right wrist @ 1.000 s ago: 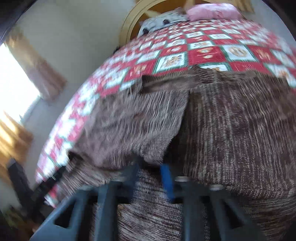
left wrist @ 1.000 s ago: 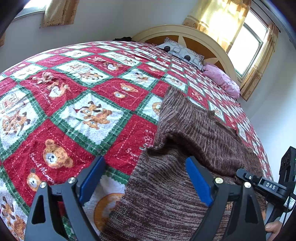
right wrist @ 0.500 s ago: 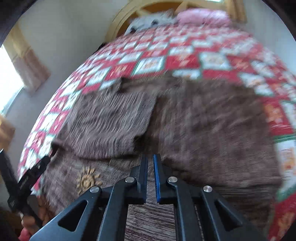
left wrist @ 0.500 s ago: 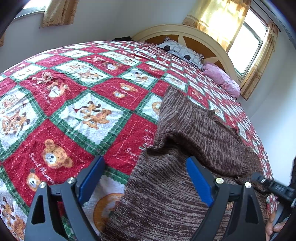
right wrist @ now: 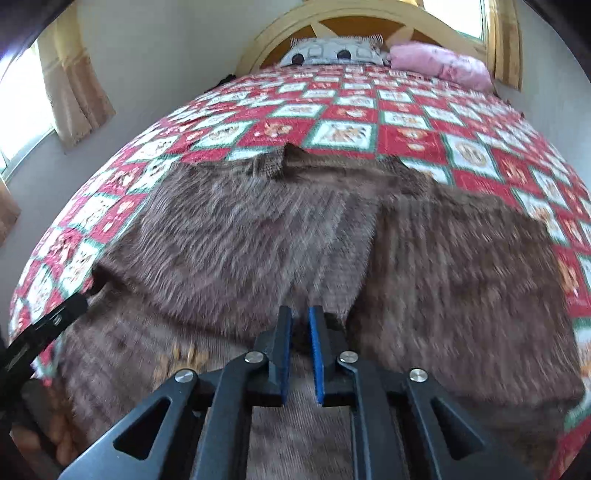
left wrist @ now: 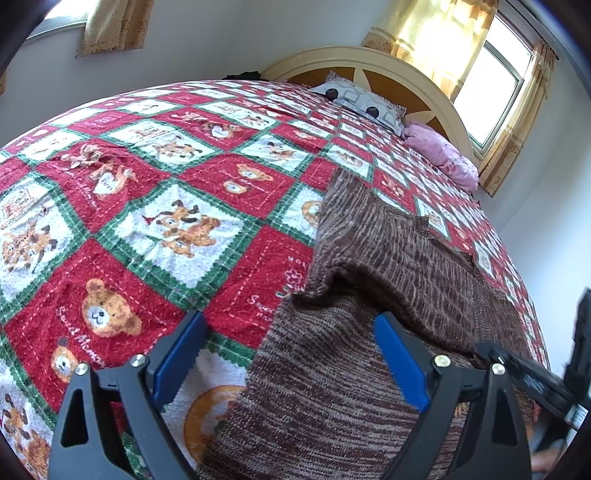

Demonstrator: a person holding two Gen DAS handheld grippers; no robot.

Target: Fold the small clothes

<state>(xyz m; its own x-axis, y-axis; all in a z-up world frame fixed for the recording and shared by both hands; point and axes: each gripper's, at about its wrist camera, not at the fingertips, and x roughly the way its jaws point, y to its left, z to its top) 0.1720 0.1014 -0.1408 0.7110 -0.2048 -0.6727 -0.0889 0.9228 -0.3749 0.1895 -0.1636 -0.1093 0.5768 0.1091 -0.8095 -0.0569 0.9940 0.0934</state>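
Observation:
A brown knitted sweater (left wrist: 391, 266) lies on the bed, its side parts folded in over the middle; it also shows in the right wrist view (right wrist: 258, 236), blurred. My left gripper (left wrist: 291, 332) is wide open and empty, hovering over the sweater's near left edge. My right gripper (right wrist: 300, 325) is nearly shut with a narrow gap between the blue pads, over the sweater's middle near edge; nothing shows between the pads. The right gripper's body shows at the left view's right edge (left wrist: 532, 380).
A red, green and white bear-patterned blanket (left wrist: 147, 221) covers the bed. A grey patterned pillow (left wrist: 362, 103) and a pink pillow (left wrist: 439, 155) lie by the cream headboard (right wrist: 369, 14). Curtained windows flank the bed.
My right gripper let go of the folded sweater part, drew back and swung right toward the sweater's middle, jaws nearly shut. The left gripper has stayed open and still.

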